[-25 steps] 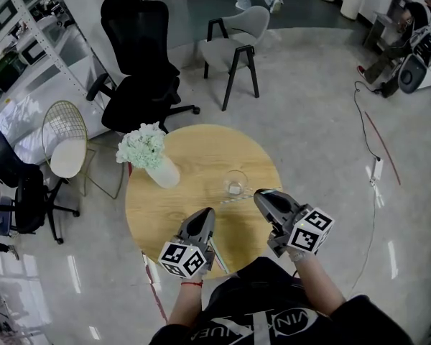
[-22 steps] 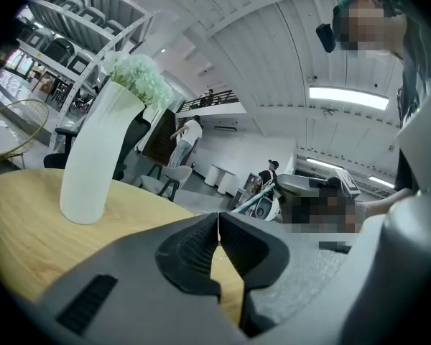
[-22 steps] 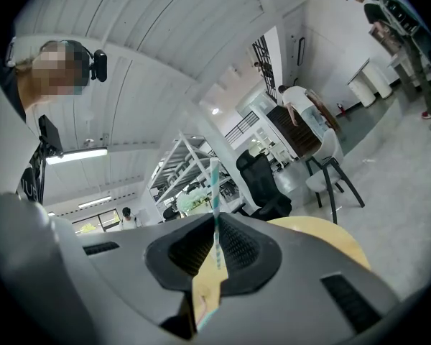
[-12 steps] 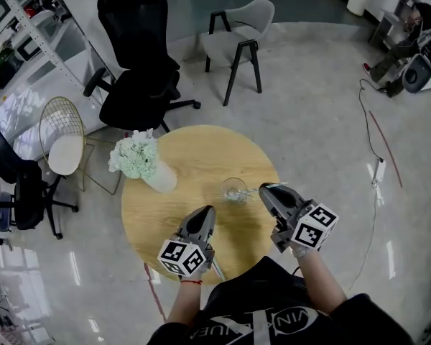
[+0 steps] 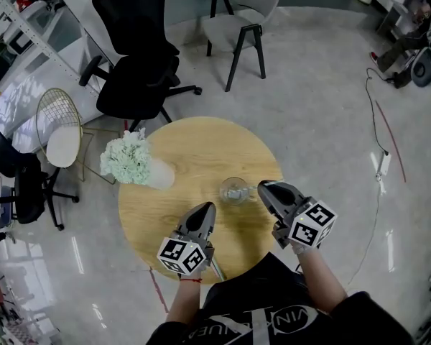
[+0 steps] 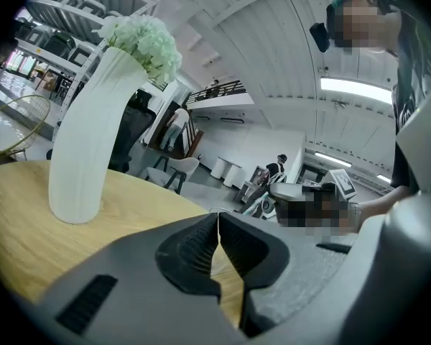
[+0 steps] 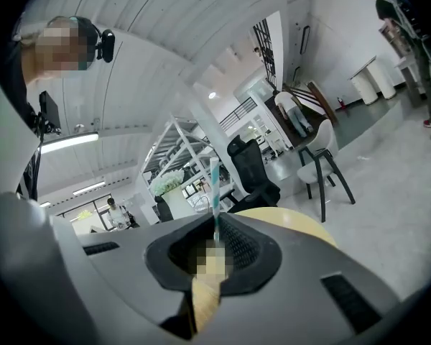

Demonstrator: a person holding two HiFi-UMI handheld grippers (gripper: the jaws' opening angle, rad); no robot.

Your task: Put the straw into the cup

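Straw (image 7: 214, 185) clamped in right gripper (image 7: 216, 223), nearer cup (image 5: 234, 190) than before

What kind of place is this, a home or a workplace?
Probably an open office or lab workspace, not a home: a black swivel office chair and metal storage shelving stand near the round wooden table, on a wide polished floor.
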